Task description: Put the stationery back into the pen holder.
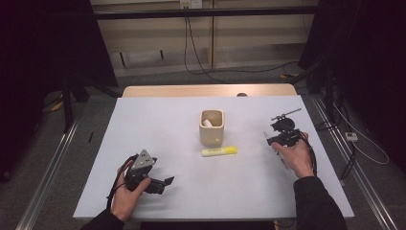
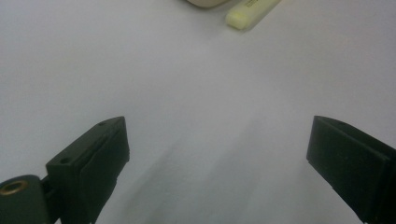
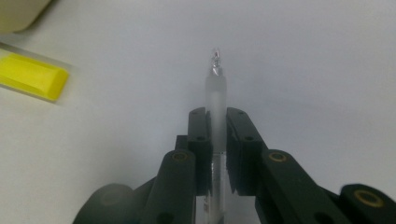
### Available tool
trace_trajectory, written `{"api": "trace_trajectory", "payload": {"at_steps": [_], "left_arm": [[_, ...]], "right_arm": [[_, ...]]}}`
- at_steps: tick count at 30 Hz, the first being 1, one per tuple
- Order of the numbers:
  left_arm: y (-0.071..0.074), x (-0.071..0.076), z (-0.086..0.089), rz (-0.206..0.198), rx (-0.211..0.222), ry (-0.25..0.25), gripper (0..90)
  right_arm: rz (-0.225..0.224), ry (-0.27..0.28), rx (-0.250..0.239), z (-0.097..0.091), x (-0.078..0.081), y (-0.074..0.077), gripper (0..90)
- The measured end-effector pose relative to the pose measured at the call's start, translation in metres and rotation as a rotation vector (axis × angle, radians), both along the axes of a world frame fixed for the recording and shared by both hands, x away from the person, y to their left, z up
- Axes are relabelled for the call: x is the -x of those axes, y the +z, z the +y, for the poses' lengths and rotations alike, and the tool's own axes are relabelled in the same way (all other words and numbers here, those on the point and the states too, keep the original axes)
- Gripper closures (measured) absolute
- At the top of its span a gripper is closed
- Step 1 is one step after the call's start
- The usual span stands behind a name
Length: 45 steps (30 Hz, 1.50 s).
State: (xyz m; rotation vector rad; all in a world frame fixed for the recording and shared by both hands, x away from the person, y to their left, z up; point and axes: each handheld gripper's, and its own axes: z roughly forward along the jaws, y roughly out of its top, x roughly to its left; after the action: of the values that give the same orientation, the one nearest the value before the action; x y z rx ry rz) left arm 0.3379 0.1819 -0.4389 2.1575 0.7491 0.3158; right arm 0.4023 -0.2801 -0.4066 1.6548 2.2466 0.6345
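A clear, frosted pen point(image 3: 215, 91) is clamped between the jaws of my right gripper point(image 3: 216, 114), its tip pointing out over the white table. In the high view that right gripper point(image 1: 276, 139) is at the right side of the table, a hand behind it. A yellow highlighter point(image 1: 219, 151) lies flat in front of a beige square cup point(image 1: 211, 128) with something white inside. My left gripper point(image 1: 162, 185) rests near the front left, open with nothing in it; in its own view the left gripper point(image 2: 217, 154) has its jaws far apart, and the highlighter point(image 2: 250, 9) lies far ahead.
The white table point(image 1: 167, 124) sits on a wooden top whose back edge shows behind it. Dark stands and cables are on the floor at both sides and behind. In the right gripper view the highlighter's end point(image 3: 32, 77) lies to the left, below the cup's corner point(image 3: 18, 14).
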Motion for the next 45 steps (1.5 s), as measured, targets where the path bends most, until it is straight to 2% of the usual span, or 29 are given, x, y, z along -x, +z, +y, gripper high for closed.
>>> {"api": "trace_trajectory", "payload": {"at_steps": [12,16,24,26,33,45], "left_arm": [[0.0,0.0,0.001,-0.005,0.009,0.012,5.8],[0.0,0.0,0.001,-0.004,0.01,0.013,5.8],[0.0,0.0,0.002,-0.009,0.008,0.015,5.8],[0.001,0.0,0.002,-0.001,0.011,0.014,5.8],[0.001,0.0,0.003,-0.012,0.015,0.021,5.8],[0.001,-0.001,0.004,0.001,0.016,0.023,5.8]], "right_arm": [[-0.17,0.048,-0.066,0.019,0.01,0.019,80.8],[-0.211,0.068,-0.076,0.025,0.012,0.023,80.8],[-0.271,0.098,-0.138,0.034,0.014,0.027,80.8],[-0.288,0.108,-0.14,0.038,0.015,0.03,80.8],[-0.348,0.159,-0.152,0.054,0.016,0.042,80.8],[-0.426,0.197,-0.187,0.07,0.013,0.053,80.7]]}}
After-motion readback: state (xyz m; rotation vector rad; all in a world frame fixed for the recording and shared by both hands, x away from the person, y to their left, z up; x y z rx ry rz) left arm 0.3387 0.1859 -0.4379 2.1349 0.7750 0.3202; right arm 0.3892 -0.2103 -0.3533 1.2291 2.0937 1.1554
